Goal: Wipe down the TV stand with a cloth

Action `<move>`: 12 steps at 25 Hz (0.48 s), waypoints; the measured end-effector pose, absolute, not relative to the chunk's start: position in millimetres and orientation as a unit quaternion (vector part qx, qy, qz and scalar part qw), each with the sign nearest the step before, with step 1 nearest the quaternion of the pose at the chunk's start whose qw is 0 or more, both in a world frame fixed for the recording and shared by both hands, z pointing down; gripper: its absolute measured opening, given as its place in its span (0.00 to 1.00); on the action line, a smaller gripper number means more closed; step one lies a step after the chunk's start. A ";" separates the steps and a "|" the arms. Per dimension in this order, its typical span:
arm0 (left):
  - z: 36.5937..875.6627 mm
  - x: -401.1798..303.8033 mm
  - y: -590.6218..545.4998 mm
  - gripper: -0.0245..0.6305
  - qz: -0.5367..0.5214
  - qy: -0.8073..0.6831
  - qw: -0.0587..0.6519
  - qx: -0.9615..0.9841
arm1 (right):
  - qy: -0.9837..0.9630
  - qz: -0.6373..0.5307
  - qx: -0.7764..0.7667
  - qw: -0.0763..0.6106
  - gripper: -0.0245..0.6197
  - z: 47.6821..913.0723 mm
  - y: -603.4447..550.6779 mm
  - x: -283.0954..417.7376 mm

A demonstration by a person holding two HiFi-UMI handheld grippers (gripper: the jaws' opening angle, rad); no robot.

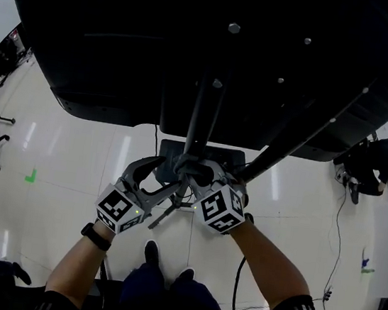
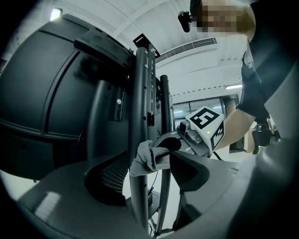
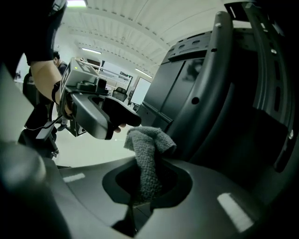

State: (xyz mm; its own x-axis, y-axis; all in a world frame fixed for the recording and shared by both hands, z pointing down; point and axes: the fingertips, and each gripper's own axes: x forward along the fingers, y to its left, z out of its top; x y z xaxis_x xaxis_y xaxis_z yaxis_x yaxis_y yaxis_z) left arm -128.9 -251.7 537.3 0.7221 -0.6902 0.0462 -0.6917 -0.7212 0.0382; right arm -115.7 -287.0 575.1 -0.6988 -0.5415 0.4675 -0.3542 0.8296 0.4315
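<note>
We saw the left tool's (image 2: 147, 181) jaws spread either side of a dark upright metal stand post (image 2: 138, 107), where the right tool (image 2: 164, 150) pressed a crumpled grey cloth (image 2: 145, 158).

In my head view the pale floor (image 1: 70, 169) carries long streaks of glare from lamps overhead, while the black back of the screen (image 1: 195, 43) is nearly featureless shadow. Both gripper views bend hard at the edges and darken in the corners. A strip light (image 3: 86, 3) blows out white, the nearest grey surfaces are soft, and the cloth (image 3: 147, 154) is sharp enough to show its weave.
</note>
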 end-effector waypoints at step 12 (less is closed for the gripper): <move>654.5 -124.0 -260.9 0.52 0.059 -0.397 0.066 0.914 | -0.899 -0.162 0.232 0.333 0.09 683.2 -286.1 -115.0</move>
State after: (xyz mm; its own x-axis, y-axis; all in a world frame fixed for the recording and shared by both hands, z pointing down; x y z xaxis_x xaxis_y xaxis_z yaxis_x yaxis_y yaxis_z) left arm -124.0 -260.9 654.5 0.6785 -0.7170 0.1600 -0.7325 -0.6767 0.0740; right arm -115.0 -286.1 683.2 -0.6697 -0.5260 0.5242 -0.3101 0.8395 0.4462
